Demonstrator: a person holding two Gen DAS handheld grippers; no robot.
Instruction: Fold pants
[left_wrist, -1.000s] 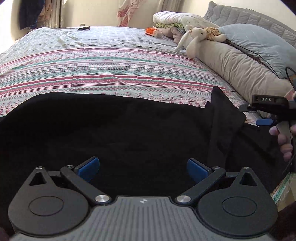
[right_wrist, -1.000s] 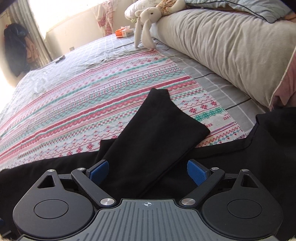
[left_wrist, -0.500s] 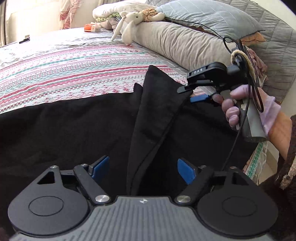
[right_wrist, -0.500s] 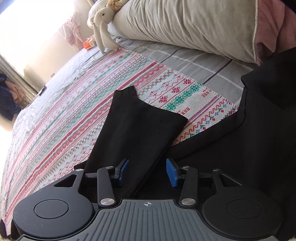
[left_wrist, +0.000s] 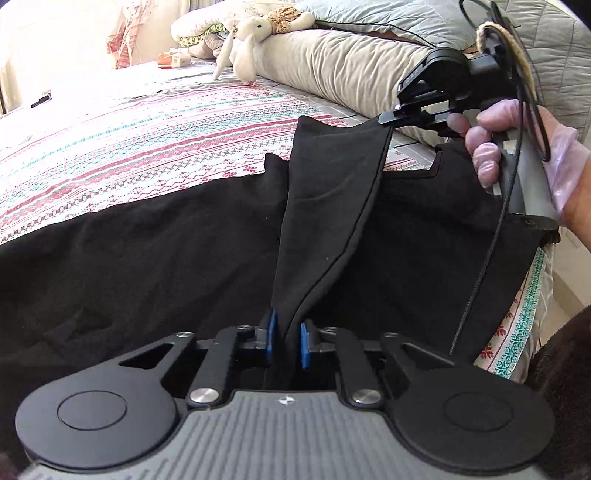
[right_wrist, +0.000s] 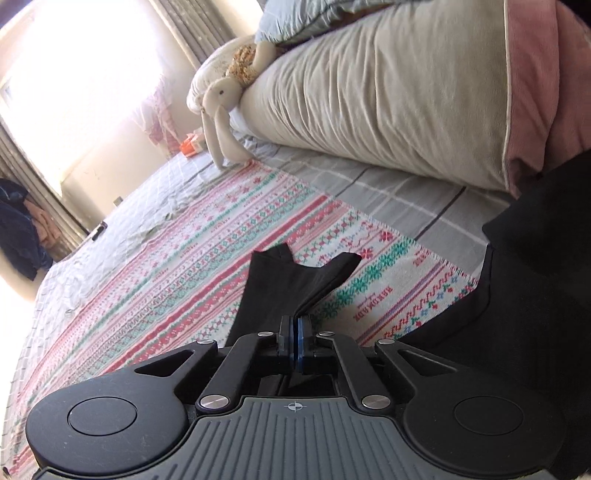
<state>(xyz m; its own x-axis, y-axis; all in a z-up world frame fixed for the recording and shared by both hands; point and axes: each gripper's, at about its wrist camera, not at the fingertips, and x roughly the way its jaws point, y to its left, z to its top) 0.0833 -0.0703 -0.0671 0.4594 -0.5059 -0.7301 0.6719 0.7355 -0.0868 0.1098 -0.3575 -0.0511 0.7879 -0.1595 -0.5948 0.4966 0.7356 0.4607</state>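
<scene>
Left wrist: both grippers, L (left_wrist: 286, 341) & R (right_wrist: 294, 347), clamp black pants (left_wrist: 325, 206); patterned bedspread (left_wrist: 147, 125); beige bolster (right_wrist: 388, 96).

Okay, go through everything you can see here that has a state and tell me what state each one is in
Left gripper: shut on the black fabric pants.
Right gripper: shut on the pants.
Black fabric pants: spread on the striped patterned blanket, one flap lifted between both grippers.
Cream plush rabbit: slumped against the beige pillow.
</scene>
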